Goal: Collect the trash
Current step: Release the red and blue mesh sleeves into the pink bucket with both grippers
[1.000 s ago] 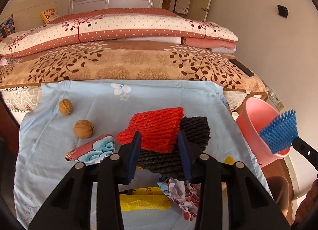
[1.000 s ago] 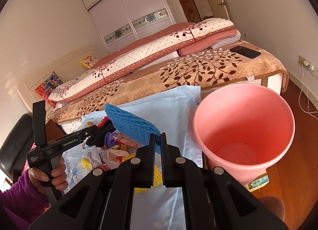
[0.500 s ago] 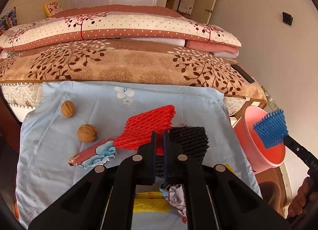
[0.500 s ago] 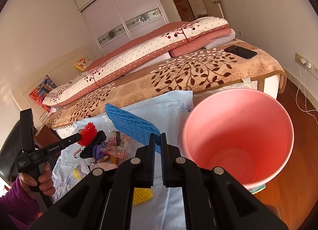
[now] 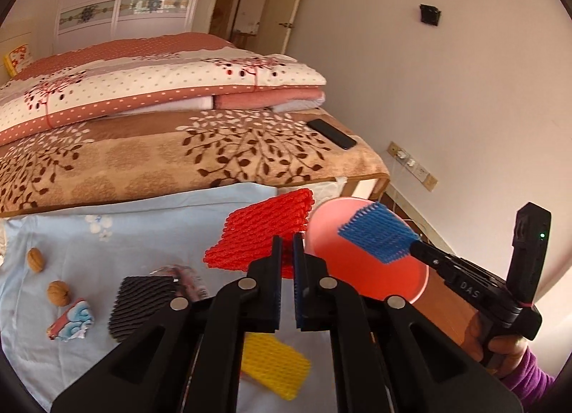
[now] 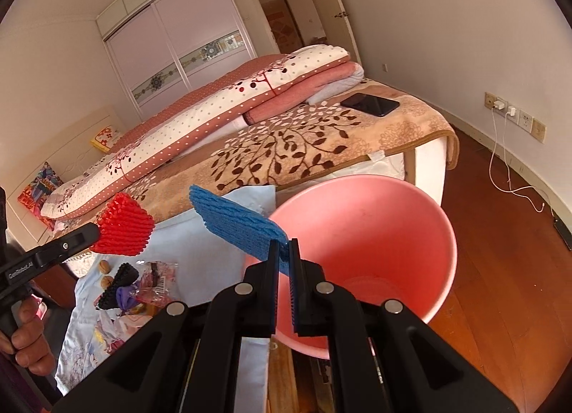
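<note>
The red ribbed foam net sleeve (image 5: 264, 238) and the blue foam net sleeve (image 6: 239, 225) look soft and coarsely ridged. The round pink plastic bucket (image 6: 404, 234) is smooth, faintly glossy. The pale blue floral cloth (image 5: 143, 223) is matt woven fabric. The brown walnuts (image 5: 59, 292) have wrinkled shells. The black plastic left claw (image 5: 287, 245) looks matt.

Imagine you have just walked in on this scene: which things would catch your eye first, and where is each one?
Two bright foam nets are held in the air: the left tongs pinch a red foam net above the blue cloth, and the right tongs hold a blue foam net at the rim of the pink bucket. A yellow foam net and a black foam net lie on the cloth.
</note>
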